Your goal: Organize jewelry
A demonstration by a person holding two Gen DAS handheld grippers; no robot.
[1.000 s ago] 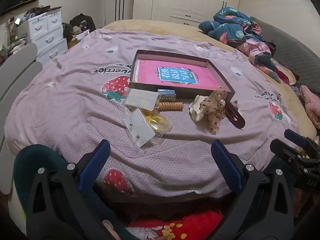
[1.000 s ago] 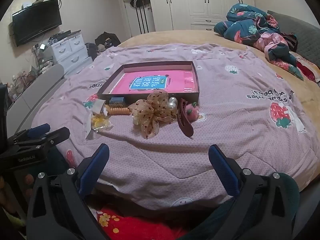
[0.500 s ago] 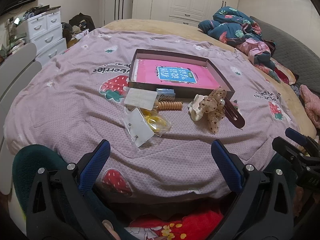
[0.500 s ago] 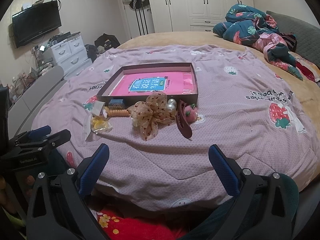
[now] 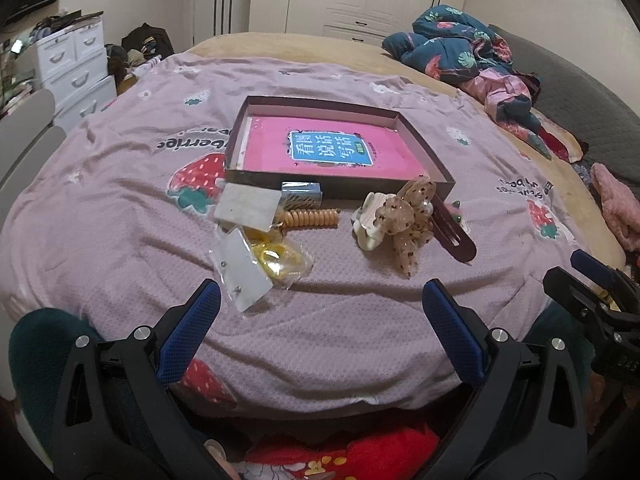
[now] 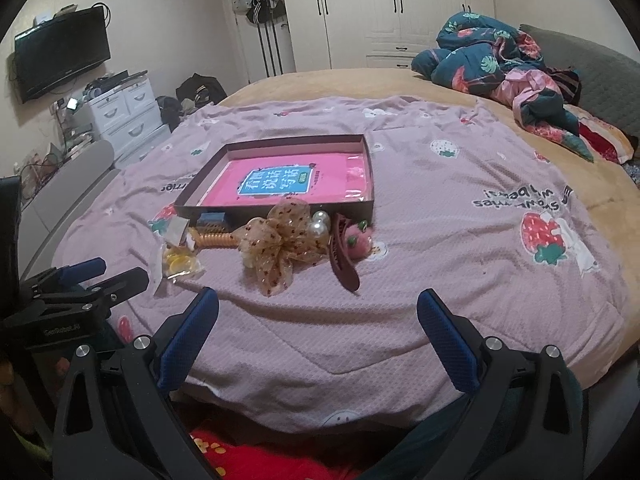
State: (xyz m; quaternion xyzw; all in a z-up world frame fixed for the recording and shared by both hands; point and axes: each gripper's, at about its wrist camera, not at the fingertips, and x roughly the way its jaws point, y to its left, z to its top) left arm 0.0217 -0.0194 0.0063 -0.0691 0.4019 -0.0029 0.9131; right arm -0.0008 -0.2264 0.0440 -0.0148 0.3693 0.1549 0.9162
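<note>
Lilac bedspread (image 5: 360, 312) bare before both grippers, left (image 5: 320, 312), right (image 6: 318, 316), jaws wide.

A rumpled dark-blue floral quilt (image 6: 496, 52) lies on the bed's far side (against white wardrobe doors (image 6: 400, 12)); a black wall-mounted television (image 6: 60, 52) hangs above white plastic drawers (image 6: 128, 108).

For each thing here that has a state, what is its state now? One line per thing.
left gripper: open, empty, hovering above the bedspread
right gripper: open, empty
shallow box: lidless, holds a pink book
pink book: closed, flat
dark red hair clip: outside the box, lying flat
bag of yellow pieces: outside the box
wardrobe doors: closed
television: off
</note>
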